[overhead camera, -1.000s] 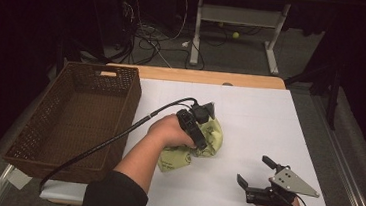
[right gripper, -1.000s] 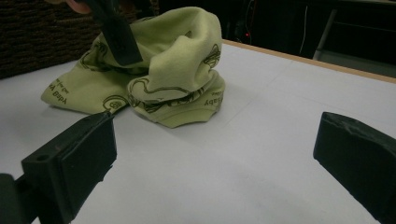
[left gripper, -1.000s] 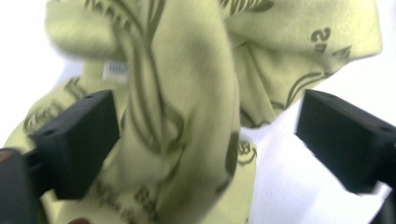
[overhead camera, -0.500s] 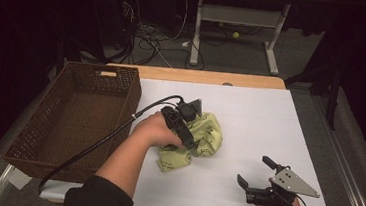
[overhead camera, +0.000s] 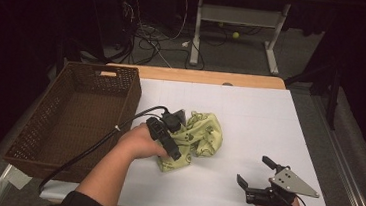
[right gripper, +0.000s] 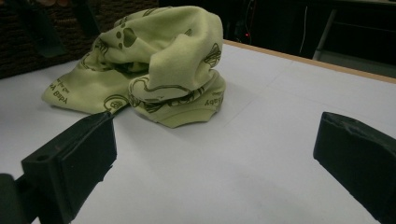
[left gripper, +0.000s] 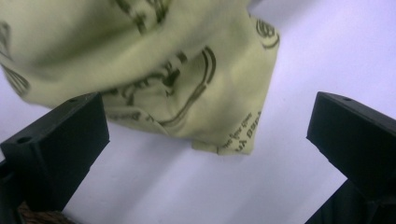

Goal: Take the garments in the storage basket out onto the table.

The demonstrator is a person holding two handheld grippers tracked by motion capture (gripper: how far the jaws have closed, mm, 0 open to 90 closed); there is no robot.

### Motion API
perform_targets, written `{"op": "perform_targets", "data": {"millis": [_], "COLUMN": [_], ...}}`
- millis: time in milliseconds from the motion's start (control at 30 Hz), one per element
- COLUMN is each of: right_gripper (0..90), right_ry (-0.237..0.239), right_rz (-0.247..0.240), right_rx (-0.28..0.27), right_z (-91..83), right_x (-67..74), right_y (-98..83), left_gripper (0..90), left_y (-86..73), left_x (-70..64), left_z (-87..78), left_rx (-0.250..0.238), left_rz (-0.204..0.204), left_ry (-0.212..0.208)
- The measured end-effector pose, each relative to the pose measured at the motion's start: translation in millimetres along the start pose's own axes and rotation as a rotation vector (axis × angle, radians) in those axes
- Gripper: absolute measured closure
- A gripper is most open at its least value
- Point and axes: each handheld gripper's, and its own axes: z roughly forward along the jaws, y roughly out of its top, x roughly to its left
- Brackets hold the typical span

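Basket: we are seeing a dark brown woven wicker basket (overhead camera: 76,119) standing at the table's left edge.
Left gripper: we are holding the left gripper (overhead camera: 176,150) over the cloth, its 2 jaws spread wide.
Cloth: the crumpled pale green printed cloth (overhead camera: 199,137) is lying mid-table on the white table sheet (overhead camera: 260,120), just right of the basket.
Right gripper: we are resting the right gripper (overhead camera: 255,172) near the front edge, its 2 jaws spread apart, well clear of the cloth.

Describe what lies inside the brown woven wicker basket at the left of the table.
The brown woven wicker basket shows a bare woven floor with nothing lying in it. Its near wall hides the strip of floor just behind it, so that part cannot be checked.
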Motion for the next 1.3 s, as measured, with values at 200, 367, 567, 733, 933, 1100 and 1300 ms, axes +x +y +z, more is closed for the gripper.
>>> {"op": "perform_targets", "data": {"millis": [200, 367, 567, 733, 933, 1100, 1300], "right_gripper": [0.0, 0.0, 0.0, 0.0, 0.1, 0.0, 0.0], "right_ry": [0.000, 0.000, -0.002, -0.003, -0.004, -0.004, 0.002], "right_rz": [0.001, 0.005, 0.006, 0.005, 0.004, 0.004, 0.000], "right_rx": [0.000, 0.000, 0.003, 0.000, 0.004, 0.005, 0.006], "right_z": [-0.2, -0.7, -0.3, -0.8, -0.8, -0.4, 0.7], "right_x": [-0.2, -0.1, 0.1, 0.0, 0.4, 0.3, 0.7], "right_y": [-0.1, -0.1, -0.3, -0.3, -0.5, -0.7, -1.2], "left_gripper": [0.0, 0.0, 0.0, 0.0, 0.0, 0.0, 0.0], "left_y": [-15.3, -26.7, -37.8, -47.3, -61.4, -71.9, -86.3], "left_x": [-5.9, -10.8, -13.8, -17.7, -18.8, -19.8, -24.6], "left_z": [14.4, 30.4, 47.5, 51.9, 55.6, 61.3, 68.3], "left_rx": [-0.004, 0.000, -0.028, -0.115, -0.277, -0.413, -0.567], "left_rz": [-0.006, -0.004, -0.021, -0.042, -0.089, -0.106, -0.113], "left_ry": [-0.009, -0.016, -0.010, 0.002, 0.007, 0.009, 0.009]}}
